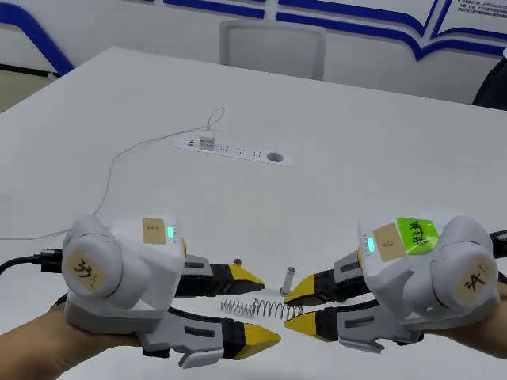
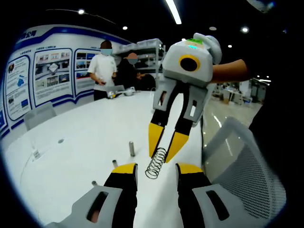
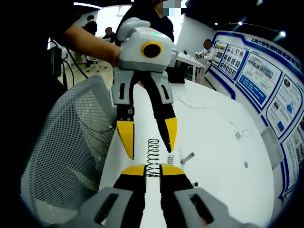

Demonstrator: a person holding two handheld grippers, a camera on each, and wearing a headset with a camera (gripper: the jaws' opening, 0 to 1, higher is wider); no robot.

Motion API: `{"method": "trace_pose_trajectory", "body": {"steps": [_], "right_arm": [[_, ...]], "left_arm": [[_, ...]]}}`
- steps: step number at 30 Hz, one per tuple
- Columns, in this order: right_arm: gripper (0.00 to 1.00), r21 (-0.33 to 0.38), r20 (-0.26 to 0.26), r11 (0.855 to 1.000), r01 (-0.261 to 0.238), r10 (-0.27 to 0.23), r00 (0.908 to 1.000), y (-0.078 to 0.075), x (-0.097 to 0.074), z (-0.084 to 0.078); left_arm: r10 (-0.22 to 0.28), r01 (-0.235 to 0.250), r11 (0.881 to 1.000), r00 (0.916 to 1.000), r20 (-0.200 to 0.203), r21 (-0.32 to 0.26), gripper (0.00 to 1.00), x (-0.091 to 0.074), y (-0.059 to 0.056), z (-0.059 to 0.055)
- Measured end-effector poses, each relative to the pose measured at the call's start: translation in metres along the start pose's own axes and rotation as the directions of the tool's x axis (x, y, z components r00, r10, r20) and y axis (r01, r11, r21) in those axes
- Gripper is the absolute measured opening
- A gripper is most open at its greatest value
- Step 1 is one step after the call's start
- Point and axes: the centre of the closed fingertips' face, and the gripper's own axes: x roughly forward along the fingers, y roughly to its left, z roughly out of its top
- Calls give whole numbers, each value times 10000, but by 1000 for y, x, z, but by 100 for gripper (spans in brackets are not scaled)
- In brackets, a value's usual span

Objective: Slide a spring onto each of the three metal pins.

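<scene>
A thin metal spring (image 1: 249,307) lies level just above the white table (image 1: 356,158), between the two grippers. My right gripper (image 1: 288,311) is shut on its right end; the same grip shows in the right gripper view (image 3: 153,170) and from the front in the left gripper view (image 2: 161,156). My left gripper (image 1: 265,307) is open, its yellow tips on either side of the spring's free end (image 2: 153,172). Short metal pins stand on the table just beyond the spring: one (image 1: 287,279) near the right tips, another (image 1: 237,261) by the left upper jaw. Three pins (image 2: 131,148) stand in a row in the left gripper view.
A white power strip (image 1: 234,150) with a plugged charger and a thin white cable lies mid-table. A grey chair (image 1: 273,47) stands at the far edge. A mesh chair back (image 3: 66,142) is close to the near table edge. People stand in the background (image 2: 102,66).
</scene>
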Motion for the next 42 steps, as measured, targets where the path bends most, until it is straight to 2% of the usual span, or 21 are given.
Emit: {"method": "trace_pose_trajectory", "body": {"steps": [4, 10, 12, 17, 20, 24, 27, 31, 32, 34, 42], "right_arm": [[11, -74, 66, 10000, -2, 2, 10000, 1, 0, 3], [11, -171, 84, 9998, -65, 67, 9999, 4, 0, 4], [11, -203, 62, 9998, -75, 77, 10000, 5, 0, 3], [11, -353, -19, 9994, 36, -37, 10000, 3, -1, 1], [11, -344, 7, 9994, 31, -31, 10000, 2, -1, 2], [13, -274, 129, 9996, 25, -22, 9999, 0, -3, 3], [21, -137, 74, 9999, 8, -7, 10000, -1, -2, -1], [18, -50, 66, 10000, 4, -4, 10000, -2, -1, -4], [17, 63, 130, 9997, -218, 217, 9997, 2, -1, -3], [12, 51, 138, 9996, -265, 264, 9996, 3, 0, -3], [11, 517, 409, 9982, -306, 285, 9988, 0, -5, 2]], "left_arm": [[-41, 41, 10000, 10000, -22, 58, 28, 0, -1, 0], [-68, 68, 9997, 10000, -13, 225, 15, -1, -1, 2], [-187, 188, 9995, 9998, -24, 254, 14, -1, -3, 1], [-149, 153, 9955, 9999, -49, 931, 10, 0, -6, 0], [-84, 87, 9936, 10000, -39, 1125, 10, 0, -5, 2], [-125, 120, 9944, 9999, 40, 1055, 10, 0, -4, 3], [-188, 185, 9939, 9998, 12, 1089, 10, -1, -5, 3], [-415, 408, 9935, 9991, 44, 1062, 10, -3, -8, 4], [-368, 362, 9930, 9993, 29, 1121, 10, -3, -8, 4], [-320, 312, 9932, 9995, 57, 1123, 10, -4, -6, 4], [-299, 289, 9921, 9995, 62, 1220, 10, -5, -4, 4]]}}
